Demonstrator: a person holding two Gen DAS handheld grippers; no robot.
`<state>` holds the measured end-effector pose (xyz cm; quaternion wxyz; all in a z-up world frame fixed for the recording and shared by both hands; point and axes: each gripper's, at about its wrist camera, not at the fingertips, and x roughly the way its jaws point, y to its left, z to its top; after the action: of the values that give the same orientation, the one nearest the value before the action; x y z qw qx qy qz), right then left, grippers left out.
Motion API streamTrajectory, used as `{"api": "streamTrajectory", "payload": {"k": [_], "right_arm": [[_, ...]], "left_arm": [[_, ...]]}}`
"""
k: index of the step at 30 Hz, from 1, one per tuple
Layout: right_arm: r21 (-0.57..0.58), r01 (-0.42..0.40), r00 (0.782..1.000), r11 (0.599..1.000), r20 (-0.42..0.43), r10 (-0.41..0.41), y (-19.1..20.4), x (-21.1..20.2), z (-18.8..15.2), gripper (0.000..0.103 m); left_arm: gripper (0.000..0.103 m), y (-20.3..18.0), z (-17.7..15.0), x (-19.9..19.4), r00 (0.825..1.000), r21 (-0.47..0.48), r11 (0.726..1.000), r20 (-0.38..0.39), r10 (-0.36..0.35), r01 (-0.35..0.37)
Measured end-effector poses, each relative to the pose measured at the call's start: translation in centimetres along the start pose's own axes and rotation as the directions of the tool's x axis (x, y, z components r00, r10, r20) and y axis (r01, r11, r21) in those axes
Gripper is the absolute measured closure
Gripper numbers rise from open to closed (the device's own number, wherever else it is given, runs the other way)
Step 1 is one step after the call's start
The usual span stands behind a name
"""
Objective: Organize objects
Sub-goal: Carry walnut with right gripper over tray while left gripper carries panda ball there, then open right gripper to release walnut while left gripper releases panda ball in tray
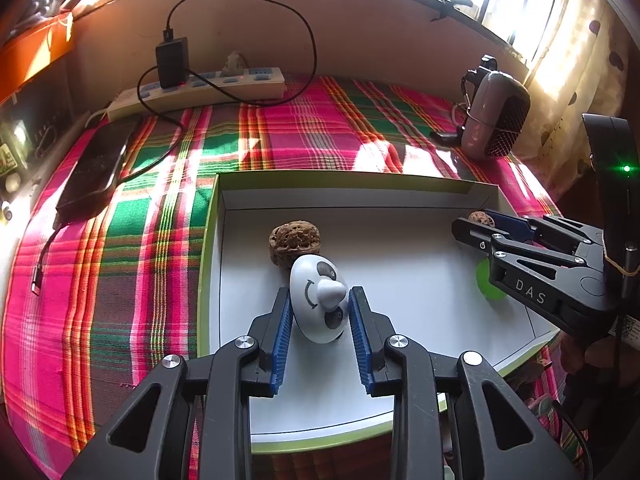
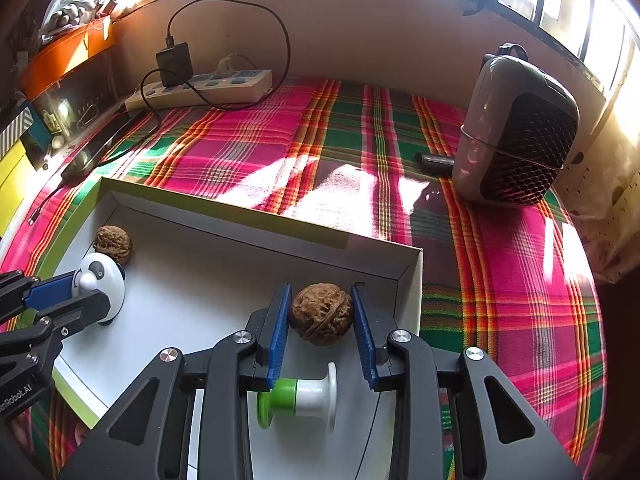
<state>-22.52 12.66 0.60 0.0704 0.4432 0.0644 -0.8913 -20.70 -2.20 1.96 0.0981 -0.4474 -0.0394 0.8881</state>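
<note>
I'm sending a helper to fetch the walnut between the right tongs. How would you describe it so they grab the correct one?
Find the shallow white tray with the green rim on the plaid cloth. Go to its far right corner, where a walnut sits between the blue pads of the right tongs. The other walnut lies at the left, beside the panda toy; this one has a green-and-white spool just in front.

A plaid cloth (image 2: 248,148) in pink, green and orange covers the table. Along its far edge lies a white power strip (image 1: 200,94) with a black charger (image 1: 172,62) plugged in; the charger's black cable (image 1: 308,40) loops up against the wall. A dark phone (image 1: 94,170) lies near the left edge. A grey portable speaker (image 2: 516,132) with black mesh stands upright near the far right corner.
</note>
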Motion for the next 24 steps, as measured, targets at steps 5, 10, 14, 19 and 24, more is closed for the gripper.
{"api": "streamTrajectory", "payload": {"k": [5,10,14,19,24], "right_arm": [[-0.001,0.005,1.000,1.000,0.000,-0.005,0.06,0.02,-0.04,0.071],[-0.001,0.008,1.000,1.000,-0.001,-0.008,0.04,0.03,-0.03,0.071],[-0.004,0.011,1.000,1.000,0.002,-0.011,0.15,0.02,-0.01,0.066],[-0.010,0.013,1.000,1.000,0.006,-0.013,0.37,-0.07,-0.07,0.059],[-0.002,0.014,1.000,1.000,0.010,-0.014,0.31,-0.26,-0.21,0.058]], "left_arm": [[0.076,0.05,-0.02,0.00,1.000,-0.004,1.000,0.000,-0.001,0.001],[0.076,0.07,-0.01,0.01,1.000,-0.004,1.000,0.000,-0.002,0.002],[0.076,0.14,-0.04,-0.09,1.000,-0.008,1.000,0.001,0.000,0.000],[0.074,0.16,-0.01,-0.21,1.000,-0.010,1.000,0.002,0.003,-0.003],[0.073,0.21,0.01,-0.37,1.000,-0.008,1.000,0.006,0.007,-0.007]]}}
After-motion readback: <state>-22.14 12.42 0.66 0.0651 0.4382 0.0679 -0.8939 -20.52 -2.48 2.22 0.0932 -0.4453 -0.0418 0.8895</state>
